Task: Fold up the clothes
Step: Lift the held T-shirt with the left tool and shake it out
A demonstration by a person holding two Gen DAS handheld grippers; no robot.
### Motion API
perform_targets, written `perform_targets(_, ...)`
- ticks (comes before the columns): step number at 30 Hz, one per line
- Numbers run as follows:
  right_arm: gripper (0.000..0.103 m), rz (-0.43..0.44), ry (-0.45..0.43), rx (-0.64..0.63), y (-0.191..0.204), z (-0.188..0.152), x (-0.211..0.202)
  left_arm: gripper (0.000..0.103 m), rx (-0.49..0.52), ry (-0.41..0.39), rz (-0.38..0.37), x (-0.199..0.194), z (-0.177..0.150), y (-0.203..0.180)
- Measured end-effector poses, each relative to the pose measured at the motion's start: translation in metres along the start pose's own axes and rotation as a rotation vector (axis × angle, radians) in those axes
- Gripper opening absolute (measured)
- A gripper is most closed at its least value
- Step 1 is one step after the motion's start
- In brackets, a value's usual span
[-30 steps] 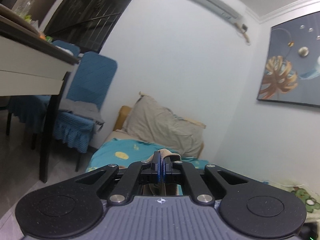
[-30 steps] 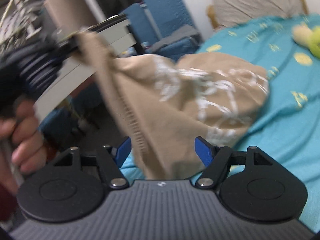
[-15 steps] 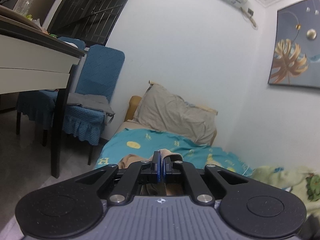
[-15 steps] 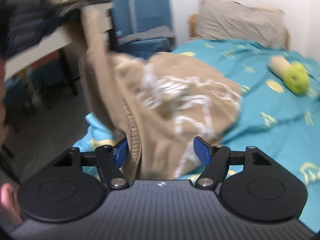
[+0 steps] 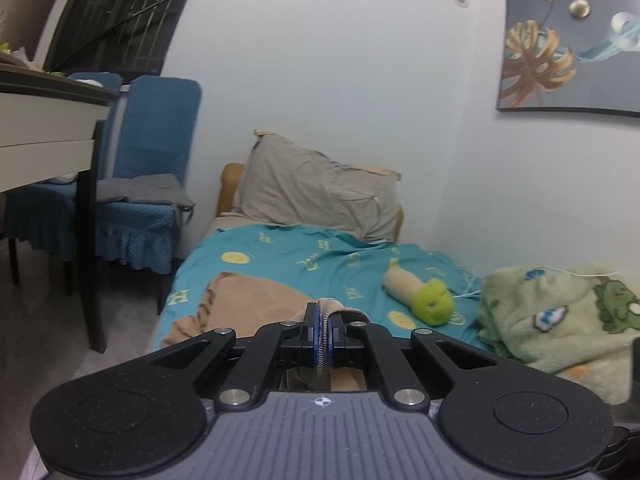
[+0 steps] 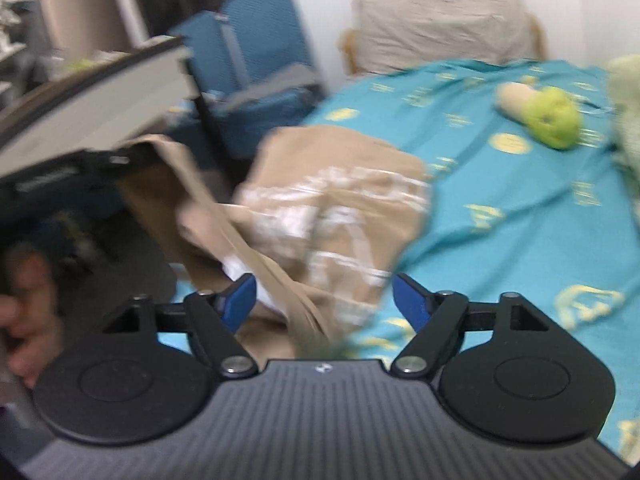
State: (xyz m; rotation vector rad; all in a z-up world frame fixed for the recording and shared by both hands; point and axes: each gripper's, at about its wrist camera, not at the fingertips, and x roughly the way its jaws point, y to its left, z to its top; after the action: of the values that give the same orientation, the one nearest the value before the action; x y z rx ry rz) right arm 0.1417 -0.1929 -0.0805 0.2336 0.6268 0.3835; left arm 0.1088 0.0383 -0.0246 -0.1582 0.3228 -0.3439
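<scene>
A: Which step is this, would you say?

B: Early, I think: getting the tan garment [image 6: 344,200] spread before any fold. The left gripper [image 5: 322,334] is clenched on a ribbed edge of it, the cloth pinched between the blue pads at the lower centre of the left wrist view.

A: And the other one?

B: The right gripper [image 6: 322,300] is released. Its jaws have just been opening wider, and a strip of the garment's hem runs down between them at the lower centre of the right wrist view. The pads do not press on it.

A: Where does the rest of the garment lie?

B: It is bunched on the teal bedsheet [image 6: 520,208] in the middle of the frame, its white print crumpled. One part rises to the left edge, where the left gripper shows dark and blurred. A hand [image 6: 24,320] is at the lower left, blurred too.

A: So the next move?

B: My judgement: the right gripper needs to close on that hem, well apart from the left one's hold, so the two can pull the edge taut and lay the garment flat. The green plush toy [image 6: 552,116] at the upper right sits well clear.
</scene>
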Motion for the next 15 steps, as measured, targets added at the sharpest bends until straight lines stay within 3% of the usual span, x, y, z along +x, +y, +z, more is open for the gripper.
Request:
perform_targets(3, 0.079, 0.030, 0.014, 0.030, 0.007, 0.001, 0.017, 0.003, -0.003, -0.014, -0.035, -0.001, -0.002, -0.003)
perform_targets(10, 0.079, -0.174, 0.147, 0.126, -0.009, -0.005, 0.054, 0.003, -0.044, -0.092, -0.027, -0.011, 0.000, -0.001)
perform_targets(15, 0.084, -0.099, 0.220, 0.314, -0.042, -0.016, 0.032, 0.002, -0.064, -0.146, -0.030, -0.022, 0.005, 0.000)
